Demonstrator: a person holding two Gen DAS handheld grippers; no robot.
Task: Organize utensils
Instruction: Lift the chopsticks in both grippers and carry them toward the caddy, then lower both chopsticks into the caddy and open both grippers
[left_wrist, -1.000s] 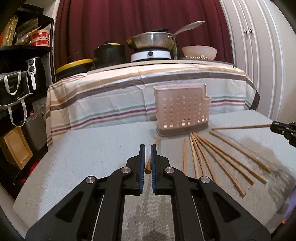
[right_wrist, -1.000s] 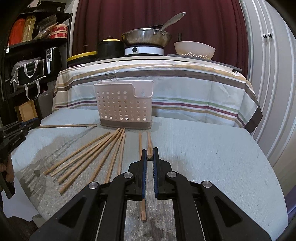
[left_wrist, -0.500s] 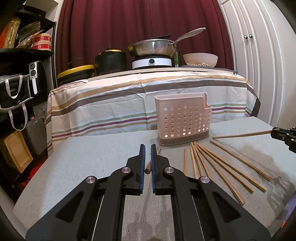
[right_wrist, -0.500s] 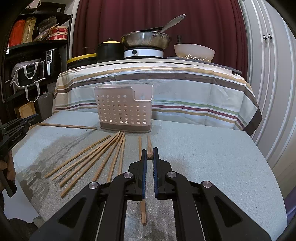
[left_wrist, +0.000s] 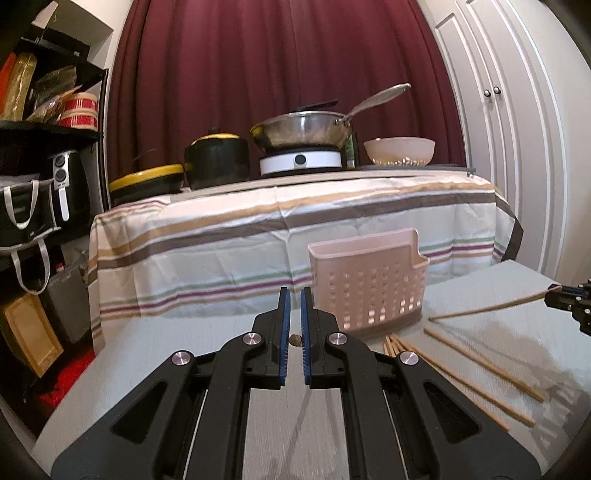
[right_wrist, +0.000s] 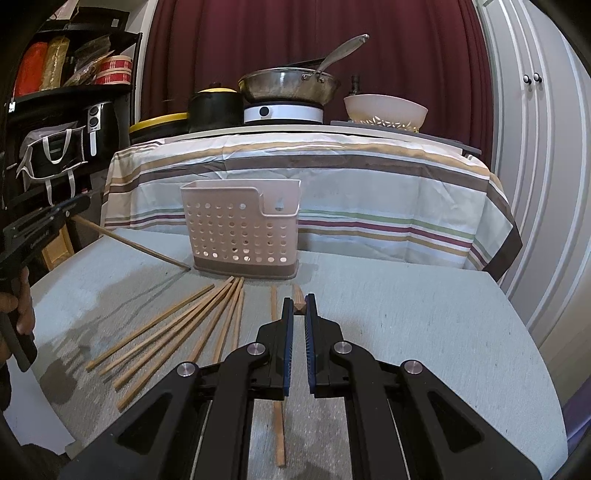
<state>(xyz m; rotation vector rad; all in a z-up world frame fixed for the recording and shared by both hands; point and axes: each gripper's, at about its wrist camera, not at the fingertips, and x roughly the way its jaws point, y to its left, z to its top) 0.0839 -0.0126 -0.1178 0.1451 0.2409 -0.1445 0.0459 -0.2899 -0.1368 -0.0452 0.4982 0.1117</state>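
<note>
Wooden chopsticks, thin, tan and loose (left_wrist: 480, 373), lie fanned on the grey cloth-covered table (left_wrist: 166, 350). In the left wrist view they are low and to the right of the black left gripper (left_wrist: 295, 321), with their far ends gathered toward the foot of the pale pink perforated plastic utensil basket (left_wrist: 369, 291). The left gripper's blue-padded jaws are clenched on the left-held chopstick (left_wrist: 295, 339). Only its round end shows in the slit, so its long axis runs roughly along the fingers. The basket stands upright ahead and slightly right, with its open top above the gripper's line. At the right edge of this view, the right gripper (left_wrist: 569, 302) clamps the right-held chopstick (left_wrist: 487, 306), which slopes down toward the basket's base.

In the right wrist view the right gripper is pinched on its stick, whose squared end shows between the fingertips. The basket stands ahead and to the left. The left gripper, held in a hand at the left edge, points its stick down until the tip is at the basket's foot. Both sticks reach the basket low, so I judge that each tip has to rise above the rim before it can drop in. The left one looks nearer.
</note>
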